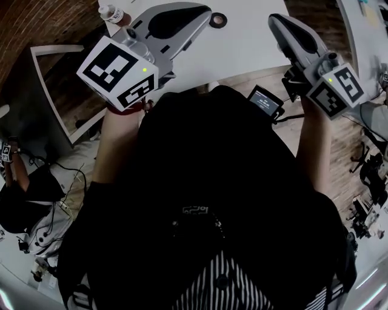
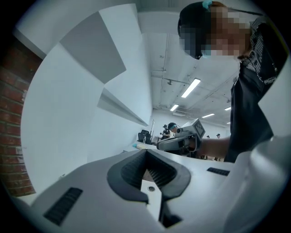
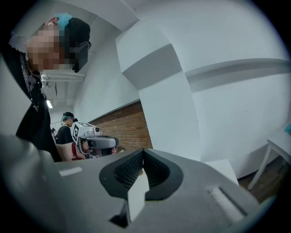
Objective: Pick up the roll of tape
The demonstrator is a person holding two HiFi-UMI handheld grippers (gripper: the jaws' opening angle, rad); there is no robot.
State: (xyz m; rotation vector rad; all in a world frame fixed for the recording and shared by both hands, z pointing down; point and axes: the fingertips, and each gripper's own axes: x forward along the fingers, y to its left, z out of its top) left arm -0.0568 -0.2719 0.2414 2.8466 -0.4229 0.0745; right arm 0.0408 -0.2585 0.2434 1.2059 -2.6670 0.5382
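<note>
A small dark ring with a pale centre, which looks like the roll of tape (image 1: 217, 20), lies on the white table (image 1: 242, 51) at the top of the head view. My left gripper (image 1: 203, 9) is held level just left of it, jaws shut and empty. My right gripper (image 1: 274, 21) is to the ring's right, tilted slightly down, also shut and empty. In the left gripper view the jaws (image 2: 146, 152) meet at the tip, with the right gripper (image 2: 182, 139) beyond. The right gripper view shows closed jaws (image 3: 143, 152) and the left gripper (image 3: 97, 141). Neither gripper view shows the tape.
A water bottle (image 1: 112, 13) stands at the table's left end. A small device with a screen (image 1: 265, 101) sits by my waist. A white frame (image 1: 54, 91) stands at the left, and cables and gear (image 1: 370, 175) lie at the right. A brick wall (image 3: 129, 125) is behind.
</note>
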